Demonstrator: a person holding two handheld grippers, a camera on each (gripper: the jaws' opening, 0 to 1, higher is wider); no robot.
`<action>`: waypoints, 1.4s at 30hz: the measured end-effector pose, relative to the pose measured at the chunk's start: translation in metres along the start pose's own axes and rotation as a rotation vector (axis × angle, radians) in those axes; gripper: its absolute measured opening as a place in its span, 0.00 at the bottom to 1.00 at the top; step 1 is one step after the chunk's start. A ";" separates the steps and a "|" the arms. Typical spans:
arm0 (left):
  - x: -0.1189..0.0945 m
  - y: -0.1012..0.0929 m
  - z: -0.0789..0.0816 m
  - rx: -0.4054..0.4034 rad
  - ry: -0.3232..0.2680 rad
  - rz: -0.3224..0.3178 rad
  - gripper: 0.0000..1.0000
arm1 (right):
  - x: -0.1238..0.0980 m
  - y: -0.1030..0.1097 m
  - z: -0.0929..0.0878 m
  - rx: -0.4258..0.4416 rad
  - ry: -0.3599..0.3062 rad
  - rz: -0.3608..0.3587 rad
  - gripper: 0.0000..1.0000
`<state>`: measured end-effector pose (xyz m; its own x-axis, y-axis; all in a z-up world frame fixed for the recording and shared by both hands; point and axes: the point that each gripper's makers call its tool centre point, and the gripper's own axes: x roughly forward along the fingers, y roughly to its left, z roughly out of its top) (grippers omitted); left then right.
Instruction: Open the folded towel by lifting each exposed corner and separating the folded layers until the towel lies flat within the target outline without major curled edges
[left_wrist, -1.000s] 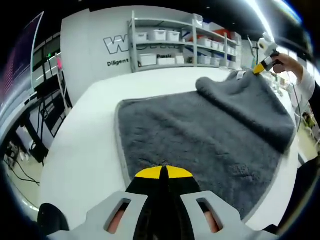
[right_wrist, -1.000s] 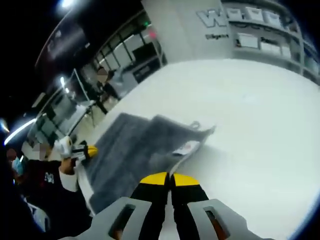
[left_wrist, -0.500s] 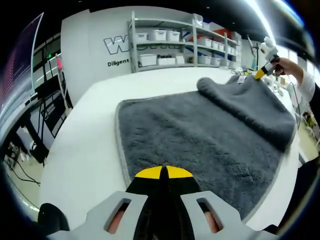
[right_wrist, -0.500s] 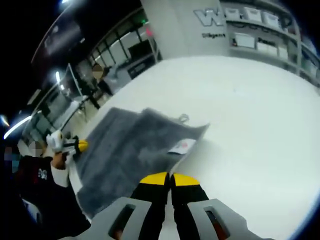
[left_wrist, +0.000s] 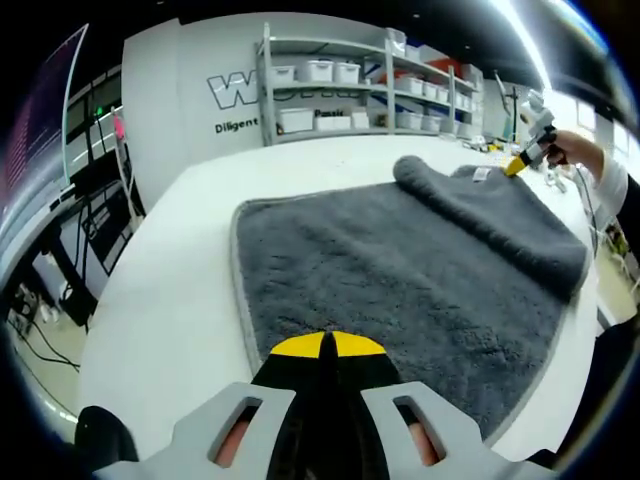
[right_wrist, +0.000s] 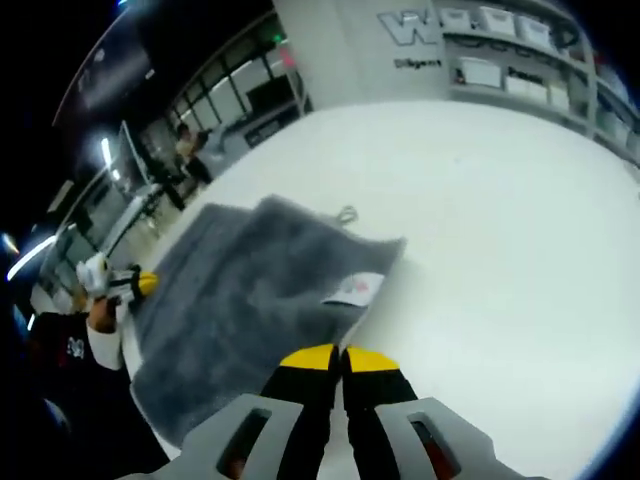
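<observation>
Towel (left_wrist: 400, 270), grey and plush, lies spread over the white worktop (left_wrist: 170, 290), with one remaining fold running as a rolled ridge from about 12 o'clock to 3 o'clock in the left gripper view. Left tool (left_wrist: 325, 347) sits at 6 o'clock with its yellow-tipped jaws pressed together at the towel's near hem, apparently pinching or pinning that edge; whether cloth lies between them cannot be told. Right tool (right_wrist: 340, 358), seen at 6 o'clock of the right gripper view, has its jaws closed, seemingly on the edge of the turned-over layer beside the white label (right_wrist: 355, 288) and the hanging loop (right_wrist: 347, 213); the grip itself is hidden beneath the tips. The same tool appears at 2 o'clock in the left gripper view, held in a hand (left_wrist: 570, 150) beyond the ridge. To finish this unfolding well, the judgement is that the right tool should carry its corner low and outward, away from the anchored hem, so the ridge rolls out rather than drags. The left tool should keep the hem fixed, and release should follow only once the edge lies uncurled. No target outline is discernible.
</observation>
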<state>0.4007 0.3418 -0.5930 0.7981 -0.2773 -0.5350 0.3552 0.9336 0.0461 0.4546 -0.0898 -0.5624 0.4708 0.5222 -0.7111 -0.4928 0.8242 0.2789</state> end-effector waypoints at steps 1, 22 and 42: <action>0.000 0.000 0.000 0.000 0.000 0.001 0.00 | 0.001 -0.001 -0.003 0.000 0.002 -0.003 0.00; -0.016 -0.033 -0.016 -0.005 -0.004 0.002 0.00 | 0.016 -0.011 -0.030 -0.132 -0.015 -0.115 0.00; -0.017 -0.035 -0.021 -0.024 0.001 0.001 0.00 | 0.016 -0.025 -0.037 -0.180 0.006 -0.167 0.00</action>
<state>0.3645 0.3183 -0.6031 0.7980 -0.2758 -0.5359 0.3423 0.9392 0.0263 0.4477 -0.1104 -0.6046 0.5526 0.3801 -0.7417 -0.5315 0.8462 0.0377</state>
